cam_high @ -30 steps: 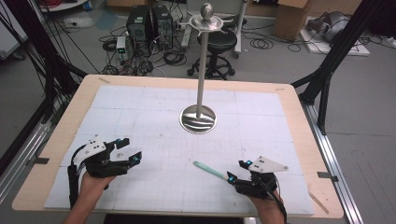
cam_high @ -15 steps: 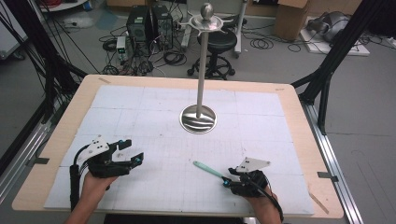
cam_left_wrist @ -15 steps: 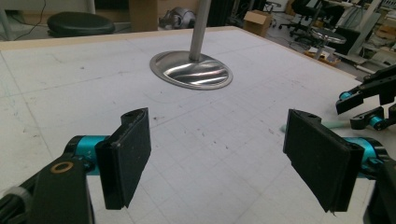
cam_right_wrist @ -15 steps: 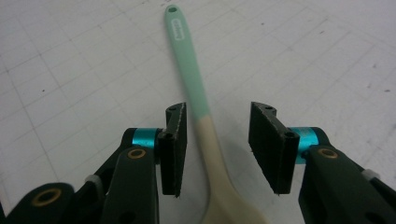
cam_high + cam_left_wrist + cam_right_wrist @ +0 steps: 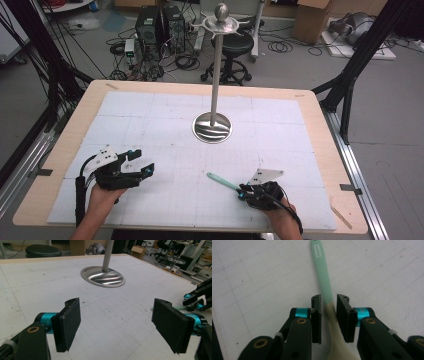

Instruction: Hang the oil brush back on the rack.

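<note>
The spoon (image 5: 325,285) has a mint-green handle and a cream bowl end, and it lies low over the white gridded mat on the near right part of the desk (image 5: 320,107). In the high view its green handle (image 5: 222,180) points up and to the left, away from the person. The right hand-held gripper (image 5: 329,315) has its two black jaws close on either side of the spoon's neck, where green turns to cream; whether the pads actually press it cannot be told, since thin gaps show beside it. The left hand-held gripper (image 5: 120,326) sits at the near left of the desk with its jaws spread wide and nothing between them. Farther back, near the middle, stands a metal stand (image 5: 214,75) on a round shiny base, well apart from both grippers
</note>
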Available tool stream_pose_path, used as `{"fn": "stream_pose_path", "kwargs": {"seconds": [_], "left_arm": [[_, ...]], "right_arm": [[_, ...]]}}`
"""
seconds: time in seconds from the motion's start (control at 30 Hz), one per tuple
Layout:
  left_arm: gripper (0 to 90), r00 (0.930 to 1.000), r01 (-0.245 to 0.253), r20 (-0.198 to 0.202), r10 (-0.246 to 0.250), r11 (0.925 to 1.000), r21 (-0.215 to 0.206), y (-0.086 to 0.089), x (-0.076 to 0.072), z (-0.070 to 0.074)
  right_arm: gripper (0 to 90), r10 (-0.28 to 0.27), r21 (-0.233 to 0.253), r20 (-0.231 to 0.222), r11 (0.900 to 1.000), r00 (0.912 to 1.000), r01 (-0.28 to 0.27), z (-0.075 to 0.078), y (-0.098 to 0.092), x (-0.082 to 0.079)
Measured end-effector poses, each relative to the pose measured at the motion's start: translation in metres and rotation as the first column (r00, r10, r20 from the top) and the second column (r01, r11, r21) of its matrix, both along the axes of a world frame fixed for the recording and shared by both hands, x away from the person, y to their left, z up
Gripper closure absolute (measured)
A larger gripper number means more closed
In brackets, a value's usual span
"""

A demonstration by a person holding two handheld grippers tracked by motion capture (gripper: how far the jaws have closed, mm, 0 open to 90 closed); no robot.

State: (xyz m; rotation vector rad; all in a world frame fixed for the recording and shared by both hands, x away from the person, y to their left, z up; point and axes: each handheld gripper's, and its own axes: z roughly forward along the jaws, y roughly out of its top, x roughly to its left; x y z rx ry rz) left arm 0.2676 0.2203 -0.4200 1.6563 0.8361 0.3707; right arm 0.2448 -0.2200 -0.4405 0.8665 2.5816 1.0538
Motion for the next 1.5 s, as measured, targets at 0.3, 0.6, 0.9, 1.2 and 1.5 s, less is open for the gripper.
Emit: {"fn": "stream_pose_path", "kwargs": {"seconds": [0.3, 0.6, 0.9, 1.2, 1.5], "left_arm": [[24.5, 1.0, -0.001, -0.004, 0.001, 1.0, 0.001, -0.001, 0.001, -0.001], [26.9, 0.9999, 0.009, -0.009, -0.009, 0.9999, -0.009, -0.002, 0.0, -0.001], [27.3, 0.9999, 0.015, -0.009, -0.015, 0.9999, -0.007, -0.002, 0.0, 0.0], [30.0, 0.9995, 0.029, -0.009, -0.029, 0.9996, -0.007, -0.004, -0.002, 0.001], [36.9, 0.9931, 0.116, -0.009, -0.117, 0.9909, -0.068, -0.023, 0.001, 0.015]], "right_arm": [[81.1, 0.005, 0.03, -0.026, 1.0, 0.9996, -0.005, -0.001, -0.003, 0.002], [82.4, -0.026, 0.025, -0.035, 0.999, 0.999, 0.027, 0.0, -0.001, 0.0], [82.5, -0.028, 0.085, -0.016, 0.996, 0.9995, 0.029, 0.006, -0.002, -0.002], [82.4, -0.064, 0.182, 0.015, 0.981, 0.9978, 0.06, 0.015, -0.01, -0.007], [82.3, -0.078, 0.263, 0.078, 0.963, 0.9939, 0.055, 0.025, -0.007, -0.013]]}}
